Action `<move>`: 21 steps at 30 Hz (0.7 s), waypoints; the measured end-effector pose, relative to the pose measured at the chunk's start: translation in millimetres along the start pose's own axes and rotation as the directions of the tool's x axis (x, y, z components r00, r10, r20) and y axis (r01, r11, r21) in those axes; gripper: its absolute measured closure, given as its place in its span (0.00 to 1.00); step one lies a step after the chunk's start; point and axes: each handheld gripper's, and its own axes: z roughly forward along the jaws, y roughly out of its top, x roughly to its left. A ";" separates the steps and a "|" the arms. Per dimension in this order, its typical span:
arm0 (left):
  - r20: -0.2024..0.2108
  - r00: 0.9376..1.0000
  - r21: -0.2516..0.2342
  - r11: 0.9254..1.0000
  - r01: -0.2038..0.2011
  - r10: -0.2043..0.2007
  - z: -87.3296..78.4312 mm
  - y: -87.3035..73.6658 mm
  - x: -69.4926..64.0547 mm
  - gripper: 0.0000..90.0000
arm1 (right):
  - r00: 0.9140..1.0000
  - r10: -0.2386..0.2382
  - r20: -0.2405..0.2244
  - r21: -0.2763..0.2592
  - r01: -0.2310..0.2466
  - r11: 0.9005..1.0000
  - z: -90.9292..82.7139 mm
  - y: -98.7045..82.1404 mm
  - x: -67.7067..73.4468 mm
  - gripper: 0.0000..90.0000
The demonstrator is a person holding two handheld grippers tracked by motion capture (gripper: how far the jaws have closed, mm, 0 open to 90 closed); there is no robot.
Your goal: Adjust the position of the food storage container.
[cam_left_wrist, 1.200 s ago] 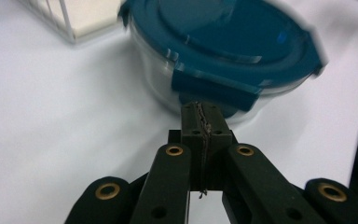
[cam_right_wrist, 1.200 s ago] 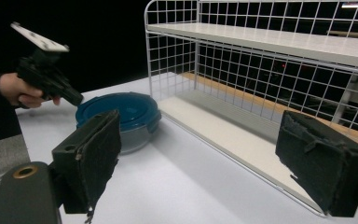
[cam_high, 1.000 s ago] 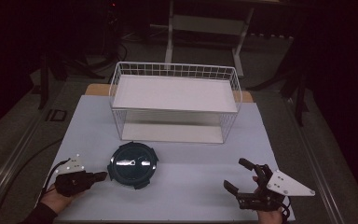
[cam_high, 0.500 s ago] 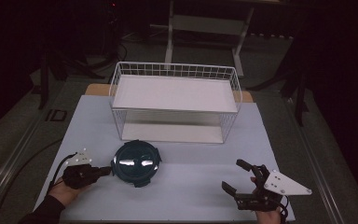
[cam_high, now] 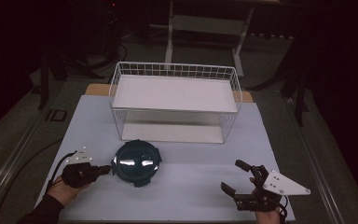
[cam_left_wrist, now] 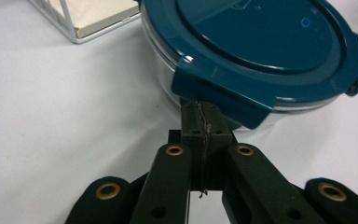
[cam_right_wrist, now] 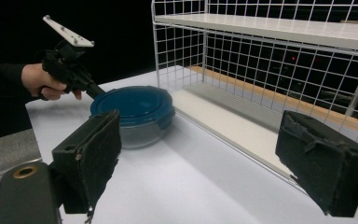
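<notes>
Two jaws of the left gripper [cam_left_wrist: 200,119] meet under the teal-lidded container [cam_high: 136,162], its tab hiding their tips; beside the wire rack [cam_high: 175,103]. Right gripper [cam_high: 243,183] gapes, empty.

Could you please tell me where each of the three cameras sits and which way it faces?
High view: above the person's side, looking forward and down on the white table, white wire shelf rack and both hands.
Left gripper view: on the left gripper, facing the round teal-lidded clear container.
Right gripper view: on the right gripper, facing left across the table.
All three share the container.
</notes>
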 end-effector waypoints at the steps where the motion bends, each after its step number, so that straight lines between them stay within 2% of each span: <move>1: -0.008 1.000 -0.003 1.000 0.002 -0.002 0.2 0.8 0.1 1.00 | 1.000 0.000 0.000 -0.001 0.000 1.000 -0.2 0.0 0.1 0.15; 7: -0.008 1.000 0.019 1.000 -0.013 0.014 6.9 10.0 -0.2 1.00 | 1.000 0.005 -0.003 0.001 -0.005 1.000 1.0 -0.8 -1.1 0.15; 13: -0.008 0.999 0.048 0.998 -0.049 0.050 24.0 28.0 -3.2 1.00 | 1.000 0.007 -0.012 0.011 -0.007 1.000 3.6 -2.0 -0.2 0.15; 18: 0.003 0.998 0.051 0.997 -0.056 0.056 36.6 38.4 -5.1 1.00 | 1.000 0.008 -0.018 0.011 -0.008 1.000 3.5 -2.2 -0.9 0.15; 21: 0.011 0.997 0.058 0.995 -0.079 0.078 44.1 43.2 -9.0 1.00 | 1.000 0.008 -0.017 0.014 -0.008 1.000 3.6 -2.8 -1.4 0.15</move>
